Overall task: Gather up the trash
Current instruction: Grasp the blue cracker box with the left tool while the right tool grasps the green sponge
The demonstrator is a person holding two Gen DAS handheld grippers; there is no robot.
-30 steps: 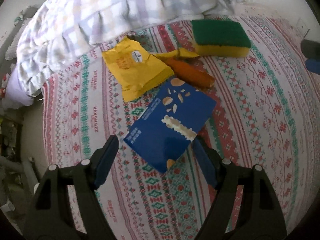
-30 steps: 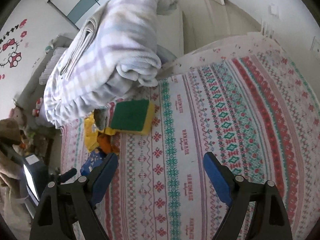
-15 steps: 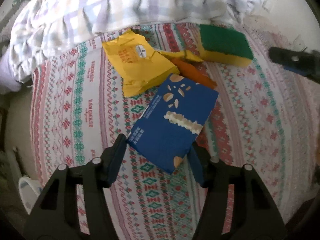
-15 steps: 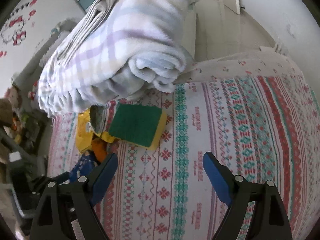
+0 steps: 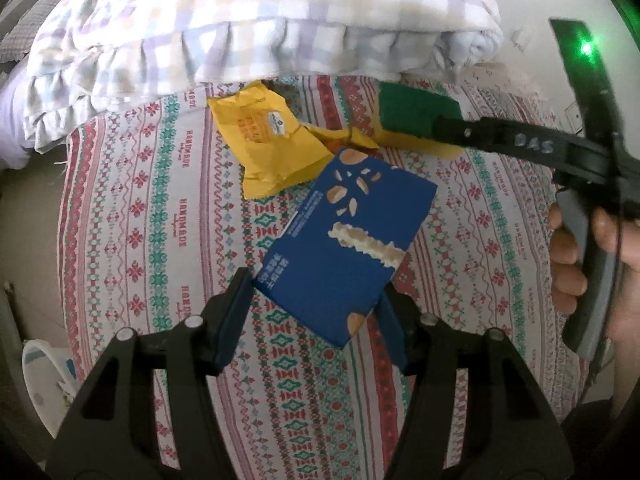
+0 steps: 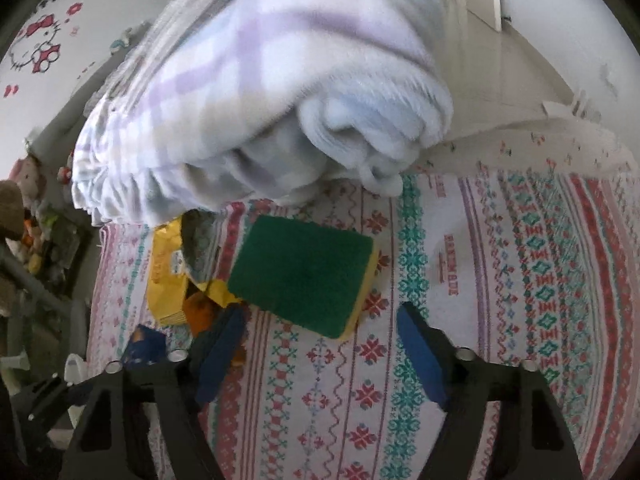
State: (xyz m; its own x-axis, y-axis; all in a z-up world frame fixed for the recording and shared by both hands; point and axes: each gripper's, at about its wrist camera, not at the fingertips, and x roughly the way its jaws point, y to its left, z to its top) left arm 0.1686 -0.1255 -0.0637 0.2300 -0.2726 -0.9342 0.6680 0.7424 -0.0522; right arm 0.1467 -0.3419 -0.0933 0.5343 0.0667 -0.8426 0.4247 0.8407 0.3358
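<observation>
Left hand-held gripper: my blue pads flank the near end of the box; whether they press it I cannot tell.
Box: flat blue card, glossy, printed with nut pieces and a white bar, lying tilted on the bed just beside the pouch.
Pouch: yellow crinkled foil, puffed and creased, with a torn yellow scrap at its right.
Sponge: a rectangular block, rough green scouring top over yellow foam, just ahead of my right pads.
Right hand-held gripper: released, pads spread wide, nothing between them.
Bed: sheet woven in red, green and purple bands.
Blanket: fluffy plaid fleece, rolled in a thick bundle behind the trash.
Left view only: my right hand on the grey handle, and the box's full face.
Right view only: an orange wrapper tucked by the pouch.
</observation>
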